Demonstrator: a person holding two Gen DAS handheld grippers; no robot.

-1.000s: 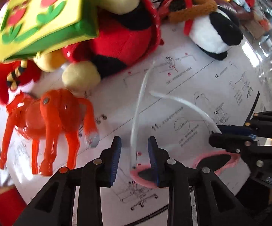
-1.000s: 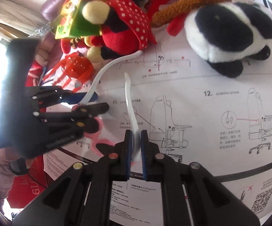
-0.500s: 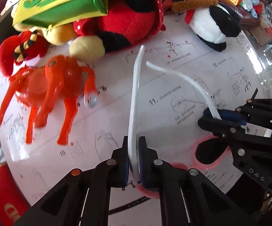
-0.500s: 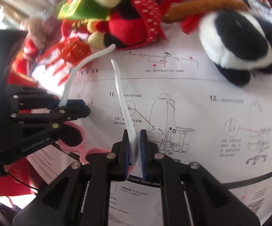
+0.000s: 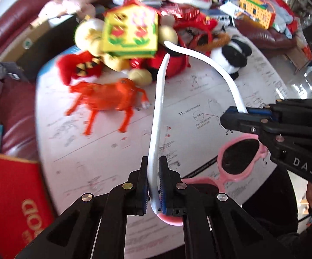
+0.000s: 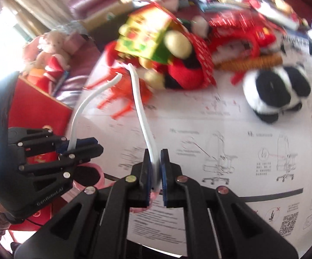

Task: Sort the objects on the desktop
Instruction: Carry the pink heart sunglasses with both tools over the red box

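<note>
Here, at far left, an orange toy horse (image 5: 106,99) stands on the paper-covered tabletop (image 5: 199,90) beside heaped plush toys (image 5: 173,64). The left gripper (image 5: 153,185) has its jaws pinching one white temple of the pink sunglasses (image 5: 238,161) — the right gripper (image 5: 235,116) pinches the other (lenses above the paper).

Both the left gripper (image 5: 153,185) and right gripper (image 6: 155,172) are black, angular plastic with blue ribbed pads and round brass and silver screw heads; white lettering marks their bodies.
</note>
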